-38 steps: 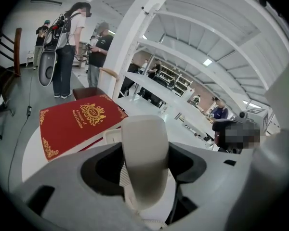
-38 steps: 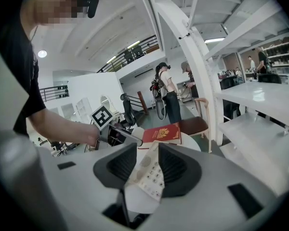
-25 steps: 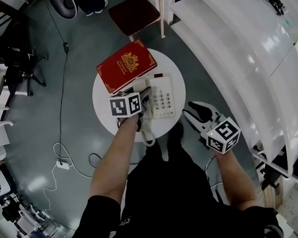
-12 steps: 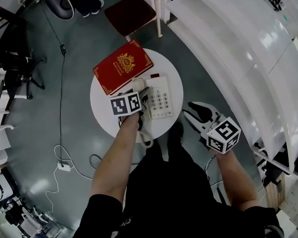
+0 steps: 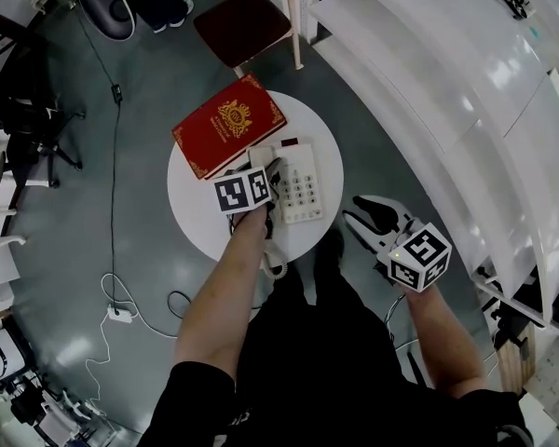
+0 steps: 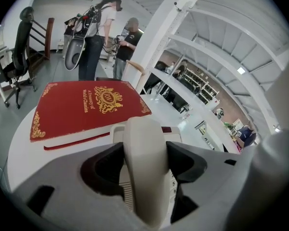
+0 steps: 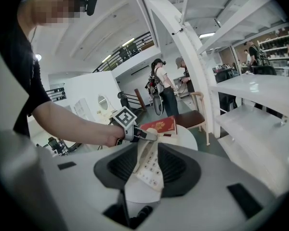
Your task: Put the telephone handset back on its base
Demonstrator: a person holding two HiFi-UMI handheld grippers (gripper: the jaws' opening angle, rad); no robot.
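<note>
The cream telephone handset point(image 6: 144, 167) sits lengthwise between the jaws of my left gripper point(image 5: 265, 170), and both pads press on its sides. It hangs over the left side of the white phone base point(image 5: 300, 186), which has a keypad and stands on the small round white table point(image 5: 191, 203). The handset's coiled cord point(image 5: 275, 259) droops over the table's near edge. My right gripper point(image 5: 365, 214) hovers off the table to the right, jaws apart with nothing between them. Through its gap in the right gripper view I see the phone base point(image 7: 149, 170) and the left gripper point(image 7: 147, 136).
A thick red book point(image 5: 230, 124) with a gold crest lies on the table's far left, close to the base. A chair with a dark red seat point(image 5: 240, 23) stands beyond the table. White shelving point(image 5: 429, 63) curves along the right. Cables point(image 5: 121, 287) trail over the floor at left.
My left gripper has carried the handset a little forward and to the right, closer over the base. The right gripper has stayed where it was.
</note>
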